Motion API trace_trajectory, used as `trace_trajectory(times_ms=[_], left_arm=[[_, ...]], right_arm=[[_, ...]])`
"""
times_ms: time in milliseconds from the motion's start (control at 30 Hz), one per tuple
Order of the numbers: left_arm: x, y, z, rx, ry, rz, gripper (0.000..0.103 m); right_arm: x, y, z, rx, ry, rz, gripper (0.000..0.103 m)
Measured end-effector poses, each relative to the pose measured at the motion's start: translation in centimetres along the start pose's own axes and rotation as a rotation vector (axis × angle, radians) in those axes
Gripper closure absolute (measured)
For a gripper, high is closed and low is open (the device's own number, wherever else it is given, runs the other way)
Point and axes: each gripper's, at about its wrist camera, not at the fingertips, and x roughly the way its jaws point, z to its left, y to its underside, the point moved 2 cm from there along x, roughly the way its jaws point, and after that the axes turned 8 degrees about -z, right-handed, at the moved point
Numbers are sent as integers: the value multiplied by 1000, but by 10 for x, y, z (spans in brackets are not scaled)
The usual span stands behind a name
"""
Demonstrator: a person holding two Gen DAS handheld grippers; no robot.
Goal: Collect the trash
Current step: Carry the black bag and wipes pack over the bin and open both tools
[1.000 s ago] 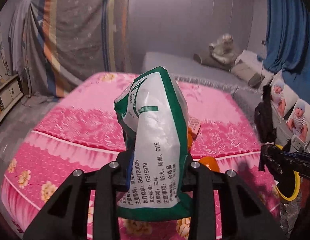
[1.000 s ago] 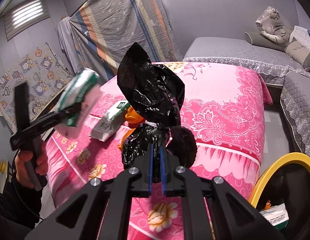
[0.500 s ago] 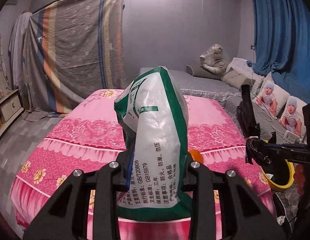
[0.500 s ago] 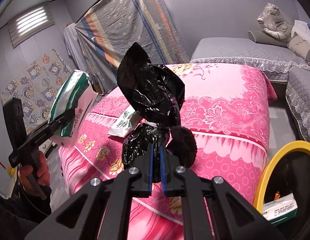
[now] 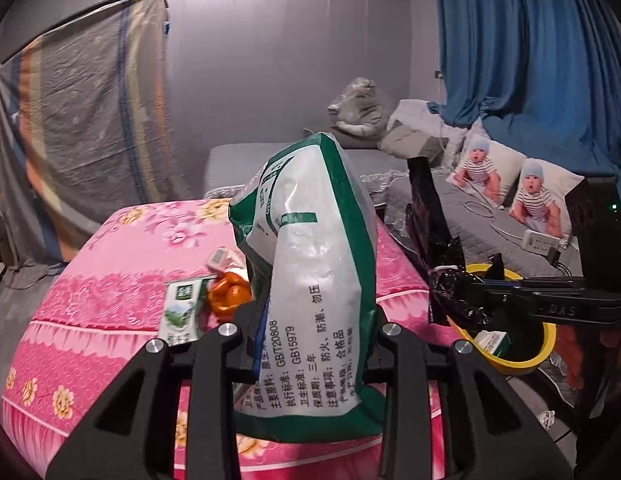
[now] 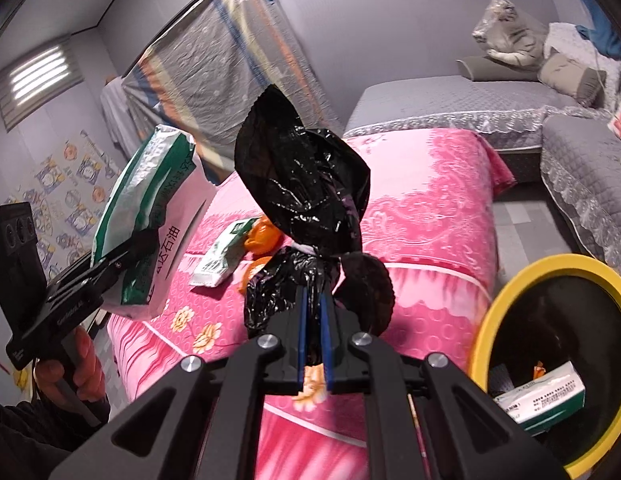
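The left gripper [image 5: 310,344] was clamped on a green-and-white plastic package [image 5: 310,280], held above the pink bed [image 5: 110,300]. The right gripper [image 6: 313,344] pinched a knotted black plastic bag [image 6: 306,200] by its neck, near the yellow-rimmed bin [image 6: 510,280]. Both were limp film, so the bag could catch the rim and spill outside. A small carton [image 5: 180,312] and orange wrapper [image 5: 228,292] lay on the bed, uncollected.
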Motion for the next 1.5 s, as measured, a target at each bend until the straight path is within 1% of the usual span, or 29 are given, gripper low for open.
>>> trace_trajectory(times_ms=[300, 433, 700, 800, 900, 1133, 1400, 1500], left_arm=[[21, -9, -46, 62, 81, -6, 73], [31, -11, -66, 84, 118, -8, 72], [61, -9, -113, 107, 227, 21, 72], [74, -5, -134, 127, 270, 29, 72], [91, 1, -153, 142, 301, 44, 72], [129, 18, -183, 126, 348, 114, 72], [153, 38, -214, 154, 398, 148, 72], [161, 42, -224, 159, 414, 165, 72]], right_arm=[[-27, 3, -46, 81, 89, -57, 97], [-40, 6, -69, 120, 141, -84, 97], [-70, 17, -119, 197, 303, -137, 97], [-79, 23, -132, 226, 340, -148, 97], [-85, 29, -146, 244, 397, -157, 97], [-96, 43, -175, 301, 440, -157, 97], [-96, 58, -197, 365, 489, -122, 97], [-96, 65, -203, 389, 491, -111, 97]])
